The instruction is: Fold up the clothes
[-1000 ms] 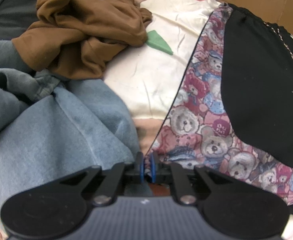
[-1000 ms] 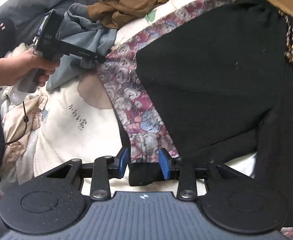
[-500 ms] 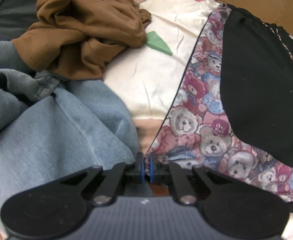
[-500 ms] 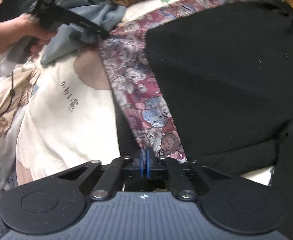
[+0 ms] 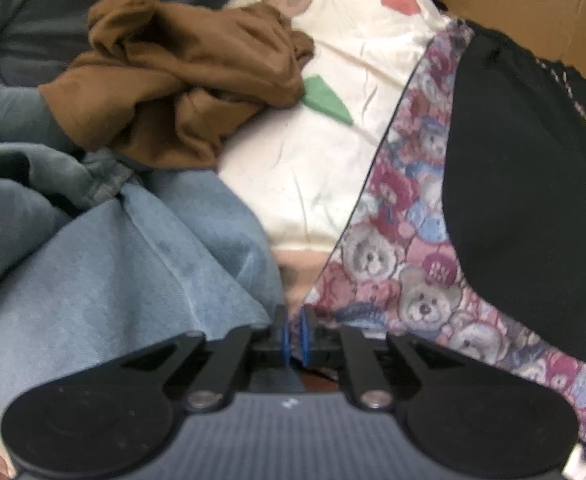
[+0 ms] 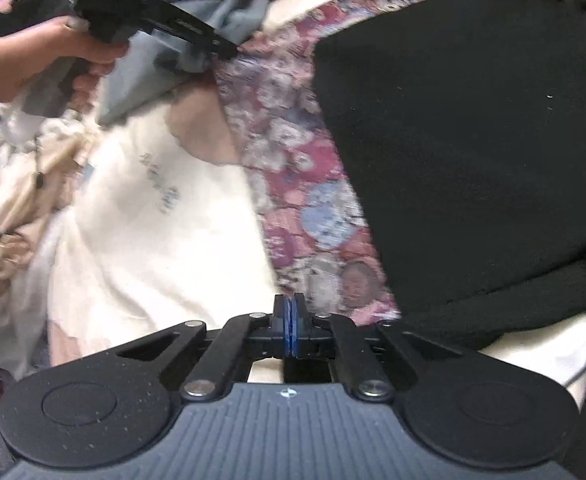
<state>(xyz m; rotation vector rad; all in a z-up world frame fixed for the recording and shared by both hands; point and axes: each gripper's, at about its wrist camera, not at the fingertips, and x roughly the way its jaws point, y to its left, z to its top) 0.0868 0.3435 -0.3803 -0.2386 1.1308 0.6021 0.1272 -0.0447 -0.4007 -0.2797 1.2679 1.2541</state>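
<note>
A black garment point(image 5: 533, 184) with a teddy-bear print lining point(image 5: 405, 280) lies spread on a cream sheet point(image 5: 333, 152). My left gripper point(image 5: 292, 334) is shut on one corner of the print edge. In the right wrist view the same garment point(image 6: 473, 140) and its print band point(image 6: 293, 168) run away from me. My right gripper point(image 6: 292, 330) is shut on the near corner of the print band. The left gripper point(image 6: 217, 46), held by a hand, pinches the far corner.
A crumpled brown garment point(image 5: 181, 80) and blue denim point(image 5: 113, 272) lie left of the sheet. Grey fabric point(image 5: 21, 8) is behind them. A cardboard box wall point(image 5: 525, 4) stands at the back right. Beige cloth point(image 6: 21, 200) is bunched at the left in the right wrist view.
My right gripper closed on the near corner of the print band and moved in closer. The left gripper stayed shut on its corner, hardly moving.
</note>
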